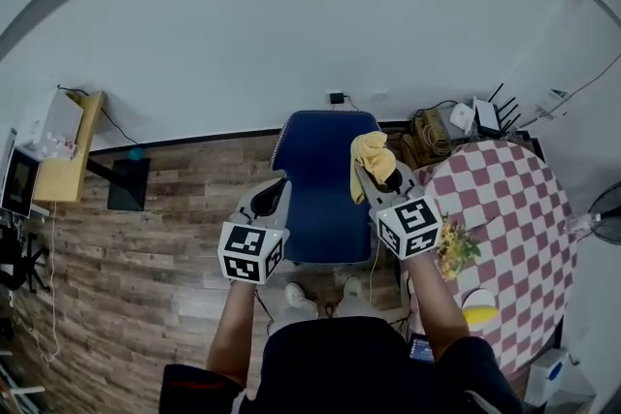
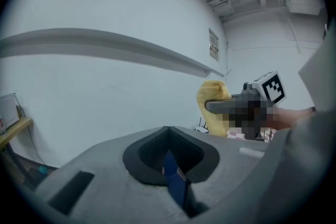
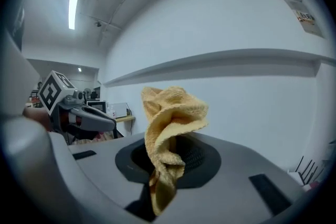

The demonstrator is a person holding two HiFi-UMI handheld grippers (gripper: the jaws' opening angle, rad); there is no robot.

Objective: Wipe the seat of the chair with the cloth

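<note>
In the head view, the 2 grippers cover part of the chair (image 1: pixel 322 208) seat: the left gripper (image 1: pixel 276 193) its left edge, and the right gripper (image 1: pixel 378 179) with the cloth (image 1: pixel 372 155) its right. The fan (image 1: pixel 606 213) is cut by the right edge. In the left gripper view the right gripper's body is blurred, and the print on the wall notice (image 2: pixel 213 44) is too small to read. In the right gripper view the cloth's lower end disappears between the jaws.

both tools look alike on my feed: the left gripper (image 1: pixel 275 193) and the right gripper (image 1: pixel 363 174) have smooth grey shells, with black textured pads (image 3: pixel 198 158) set in a dark hollow at the fingers. behind the fingers each carries a white marker cube (image 1: pixel 250 253) printed with black squares. further back still — a dark short-sleeved top (image 1: pixel 349 364), a thin red line on the left sleeve (image 1: pixel 192 382), and white shoes (image 1: pixel 300 299).
</note>
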